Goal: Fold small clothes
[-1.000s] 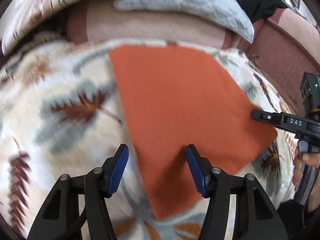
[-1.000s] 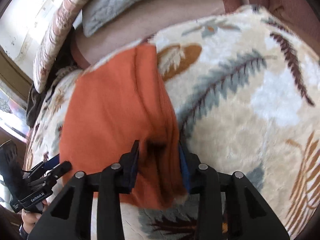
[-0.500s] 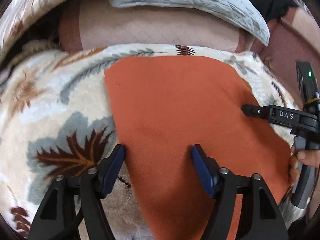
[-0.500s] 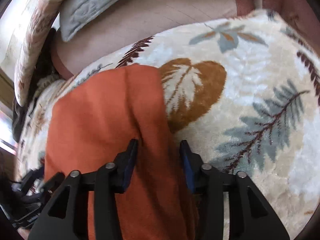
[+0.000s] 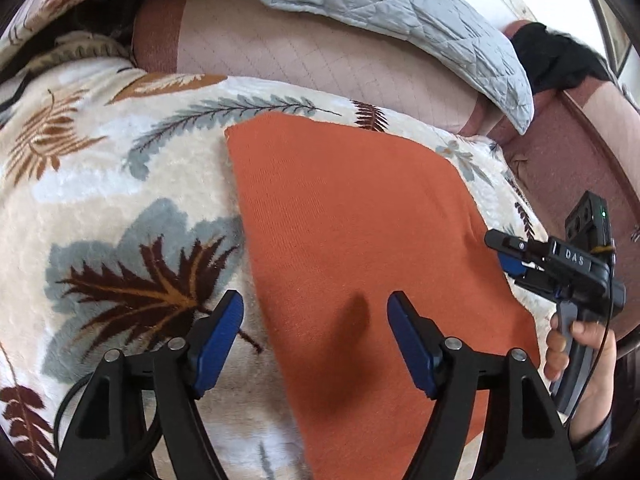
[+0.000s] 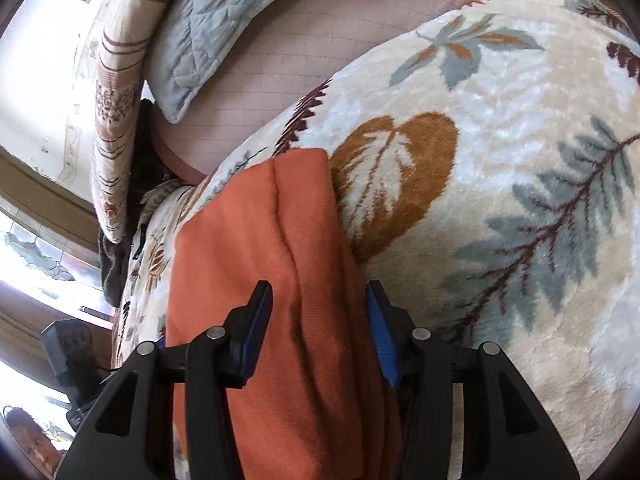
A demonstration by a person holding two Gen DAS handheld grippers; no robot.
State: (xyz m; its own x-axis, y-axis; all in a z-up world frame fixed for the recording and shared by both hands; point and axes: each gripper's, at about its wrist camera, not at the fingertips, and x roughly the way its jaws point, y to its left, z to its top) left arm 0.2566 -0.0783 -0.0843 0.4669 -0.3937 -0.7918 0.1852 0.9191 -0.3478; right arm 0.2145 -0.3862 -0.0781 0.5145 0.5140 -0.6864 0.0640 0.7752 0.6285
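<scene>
An orange knit cloth (image 5: 352, 220) lies folded flat on a leaf-patterned plush blanket (image 5: 100, 200). My left gripper (image 5: 315, 300) hovers over the cloth's near left edge. Its jaws are opening wide, one blue pad over the blanket and the other over the cloth, and neither presses on anything. In the right wrist view the cloth (image 6: 248, 248) shows a raised fold along its right side. My right gripper (image 6: 318, 288) straddles that fold with its pads standing loosely beside the fabric. The left wrist view shows the right gripper (image 5: 506, 254) at the cloth's right edge, held by a hand (image 5: 580, 352).
A grey quilted pillow (image 5: 400, 12) and a pink quilted cushion (image 5: 300, 60) lie behind the blanket. A black garment (image 5: 560, 56) sits at the far right on the reddish sofa edge (image 5: 560, 168). The blanket (image 6: 500, 160) spreads wide to the right of the cloth.
Both grippers' jaws have widened. The right gripper has let go of the pinched fold, which now lies on the blanket. Both views have shifted along the cloth.
</scene>
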